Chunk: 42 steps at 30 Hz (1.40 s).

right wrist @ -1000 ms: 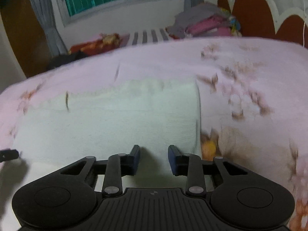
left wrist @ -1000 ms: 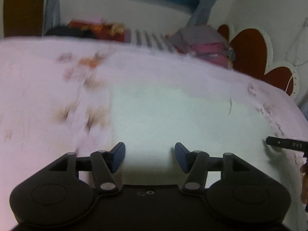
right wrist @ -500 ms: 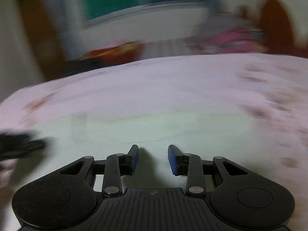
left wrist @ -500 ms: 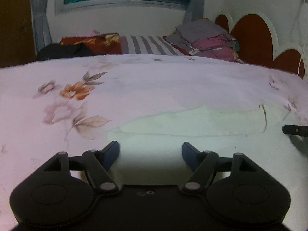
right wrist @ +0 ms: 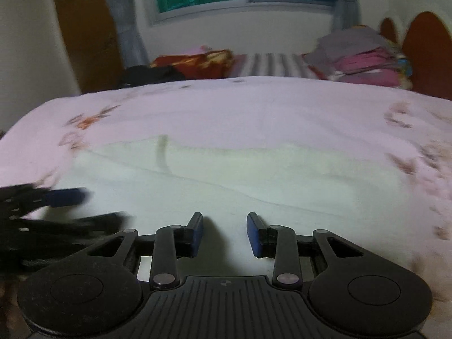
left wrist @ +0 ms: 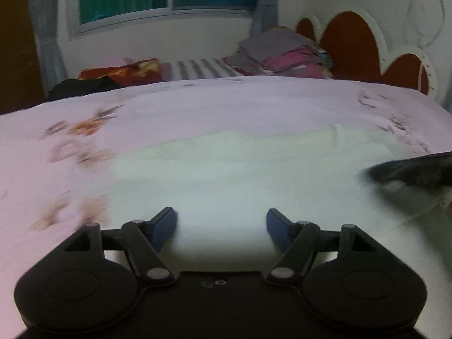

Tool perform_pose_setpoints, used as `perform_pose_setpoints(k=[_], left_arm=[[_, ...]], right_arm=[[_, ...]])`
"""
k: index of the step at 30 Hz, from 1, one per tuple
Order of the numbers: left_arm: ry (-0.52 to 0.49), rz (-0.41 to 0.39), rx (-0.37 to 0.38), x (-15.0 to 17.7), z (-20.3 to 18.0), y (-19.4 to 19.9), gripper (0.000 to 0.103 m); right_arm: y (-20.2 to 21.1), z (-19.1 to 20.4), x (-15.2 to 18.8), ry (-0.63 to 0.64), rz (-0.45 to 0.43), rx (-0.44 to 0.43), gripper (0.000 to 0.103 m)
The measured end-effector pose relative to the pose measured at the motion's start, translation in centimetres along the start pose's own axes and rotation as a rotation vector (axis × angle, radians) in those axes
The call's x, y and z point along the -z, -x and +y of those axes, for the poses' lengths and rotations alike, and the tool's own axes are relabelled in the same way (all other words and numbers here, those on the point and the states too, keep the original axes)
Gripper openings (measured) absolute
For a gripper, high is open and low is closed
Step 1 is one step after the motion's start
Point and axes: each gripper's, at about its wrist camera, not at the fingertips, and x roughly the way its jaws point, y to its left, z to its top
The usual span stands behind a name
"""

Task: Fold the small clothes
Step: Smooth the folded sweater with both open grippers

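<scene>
The pale cloth (left wrist: 254, 169) lies flat on the bed (left wrist: 197, 107) straight ahead of both my jaws, long axis running side to side. My left jaws have just been opening, empty; right jaws part-open, empty.

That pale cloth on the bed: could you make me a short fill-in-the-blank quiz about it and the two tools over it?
1. The pale cloth lies on a pink bedspread printed with ____.
2. Between the fingers of the left gripper there is ____.
3. Of the two, the right gripper has the ____ gap.

Missing words: flowers; nothing; narrower
</scene>
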Motion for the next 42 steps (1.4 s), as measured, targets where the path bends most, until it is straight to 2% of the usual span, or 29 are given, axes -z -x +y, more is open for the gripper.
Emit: perform_pose_setpoints(k=[3,4,5,7,10,14,17,21,24,30,40,41,42], left_arm=[[0.02,0.008,-0.047,0.8,2.2,1.4,0.072],[0.05,-0.001,-0.048,1.0,2.7,2.0,0.068],[0.078,-0.02,-0.04,1.1,2.8,2.5,0.068],[0.094,-0.05,-0.014,1.3,2.0,3.4,0.068],[0.018,-0.051,0.006,1.2,-1.0,3.7,0.069],[-0.027,-0.029,-0.003,1.4,-2.4,3.3,0.069],[-0.035,-0.006,-0.03,1.8,-0.9,3.3,0.069],[-0.017,0.018,-0.021,2.5,1.1,3.4,0.074],[0.011,0.023,-0.017,3.1,1.8,3.3,0.079],[0.006,0.014,-0.001,3.9,2.2,3.5,0.079],[0.004,0.017,-0.004,4.0,2.4,3.5,0.079],[0.002,0.022,-0.004,3.9,2.3,3.5,0.08],[-0.003,0.028,-0.012,3.9,2.2,3.6,0.085]], right_arm=[[1.6,-5.3,0.5,-0.101,-0.005,0.181,0.033],[2.0,-6.9,0.8,-0.135,0.002,0.198,0.033],[2.7,-7.9,1.0,-0.166,0.002,0.185,0.033],[4.3,-7.5,1.0,-0.149,-0.038,0.198,0.033],[5.8,-4.1,1.6,-0.119,-0.082,0.101,0.033],[4.5,1.1,2.6,-0.022,-0.042,-0.001,0.033],[4.1,0.9,3.8,-0.034,-0.026,0.041,0.033],[4.6,-3.8,4.4,-0.134,-0.027,0.197,0.033],[4.8,-4.6,4.2,-0.149,-0.02,0.183,0.033],[4.6,-4.0,4.2,-0.151,-0.014,0.228,0.033],[4.3,-3.8,3.9,-0.105,0.018,0.243,0.033],[4.3,-3.8,3.8,-0.105,0.023,0.242,0.033],[4.3,-3.9,3.7,-0.108,0.028,0.239,0.033]])
